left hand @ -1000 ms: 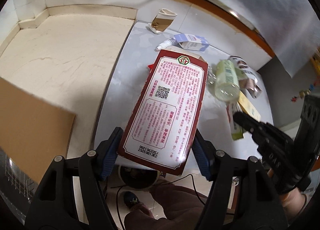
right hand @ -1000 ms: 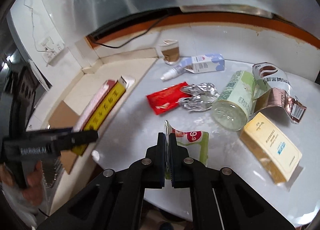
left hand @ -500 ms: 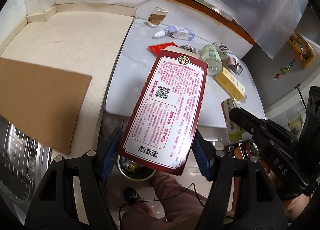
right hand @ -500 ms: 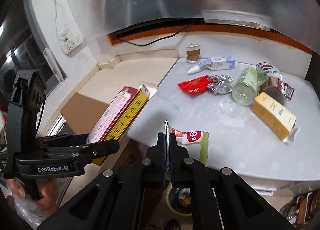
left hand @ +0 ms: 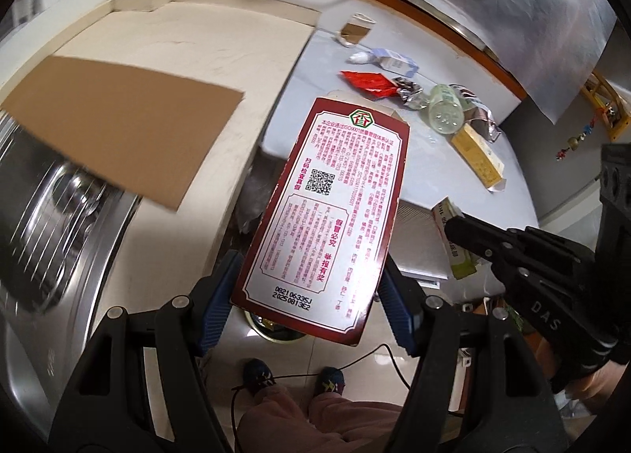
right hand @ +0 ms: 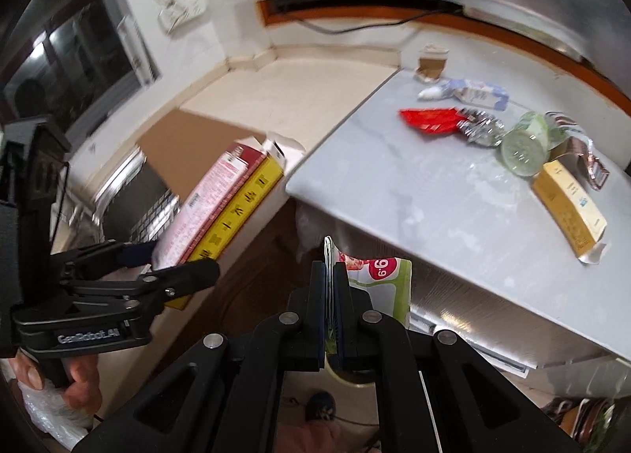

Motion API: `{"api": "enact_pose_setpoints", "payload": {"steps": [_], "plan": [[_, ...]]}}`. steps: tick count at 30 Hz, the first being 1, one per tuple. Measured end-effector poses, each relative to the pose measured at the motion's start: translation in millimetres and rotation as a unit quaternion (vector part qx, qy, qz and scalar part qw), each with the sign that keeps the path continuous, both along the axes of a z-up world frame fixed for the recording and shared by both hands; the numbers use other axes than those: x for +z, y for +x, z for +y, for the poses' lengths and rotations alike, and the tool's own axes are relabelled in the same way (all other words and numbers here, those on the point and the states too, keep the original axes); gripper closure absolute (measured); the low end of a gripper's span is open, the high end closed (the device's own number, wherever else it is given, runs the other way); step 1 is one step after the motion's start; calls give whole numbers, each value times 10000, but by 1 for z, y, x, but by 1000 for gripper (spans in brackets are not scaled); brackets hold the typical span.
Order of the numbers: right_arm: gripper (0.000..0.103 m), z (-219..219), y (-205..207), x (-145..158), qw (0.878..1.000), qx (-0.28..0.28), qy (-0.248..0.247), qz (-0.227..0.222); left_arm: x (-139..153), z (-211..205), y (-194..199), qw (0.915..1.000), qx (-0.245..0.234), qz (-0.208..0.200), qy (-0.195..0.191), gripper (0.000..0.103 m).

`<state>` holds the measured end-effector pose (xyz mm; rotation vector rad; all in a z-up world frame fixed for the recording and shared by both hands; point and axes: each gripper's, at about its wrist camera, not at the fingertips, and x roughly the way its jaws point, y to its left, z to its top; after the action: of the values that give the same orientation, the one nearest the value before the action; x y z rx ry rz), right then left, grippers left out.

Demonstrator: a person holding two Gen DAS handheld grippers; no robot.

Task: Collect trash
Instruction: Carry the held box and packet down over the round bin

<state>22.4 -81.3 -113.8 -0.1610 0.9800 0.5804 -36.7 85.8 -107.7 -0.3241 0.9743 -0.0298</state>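
Left wrist view: left hand-held gripper [left hand: 311,307] set wide, its blue pads clamped on the long sides of a red-and-white carton [left hand: 327,216], printed face up. Carton hangs out past the edge of the white surface [left hand: 398,161], over a round bin [left hand: 276,328] on the floor by the person's shoes. Right hand-held gripper [left hand: 453,222] at right, pinching a green-and-white sachet [left hand: 457,244].

Right wrist view: right hand-held gripper [right hand: 329,283] closed narrow on the flat sachet [right hand: 378,283], which stands on edge between the pads. Bin rim shows just below the fingers. Left hand-held gripper [right hand: 173,259] with carton [right hand: 228,204] at left. Left on the surface [right hand: 394,192]: red wrapper [right hand: 430,119], foil scrap [right hand: 481,129], clear bottle [right hand: 526,145], yellow box [right hand: 568,208], paper cup [right hand: 432,64].

Judgement: carry-to-bin step. Centre each piece over the opening before letting go. Tip the carton end-down, since it looks longer than the bin is wide. Drop the sachet low; it may flutter.
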Motion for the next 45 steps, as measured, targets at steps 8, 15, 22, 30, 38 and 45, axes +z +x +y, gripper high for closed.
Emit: {"api": "enact_pose_setpoints", "payload": {"steps": [8,15,22,30,38,45], "plan": [[99,0,-10,-47,9968,617,-227,458,-34,-29,-50,9987,460,136,149,39],[99,-4,-22,-94,9920,1009,-286,708,-76,-55,-79,9953,903,345,89,39],[99,-19,-21,-152,9895,1035,-286,968,-132,-78,-79,9923,1093,575,96,39],[99,-42,-1,-242,9884,675,-256,1339,-227,-83,-62,9886,1254,832,81,39],[99,-53,23,-341,9857,335,-232,1633,-328,-87,-28,9849,1175,1270,76,39],[99,-54,48,-394,9840,126,-134,1770,-388,-95,3,9834,990,1506,209,38]]}}
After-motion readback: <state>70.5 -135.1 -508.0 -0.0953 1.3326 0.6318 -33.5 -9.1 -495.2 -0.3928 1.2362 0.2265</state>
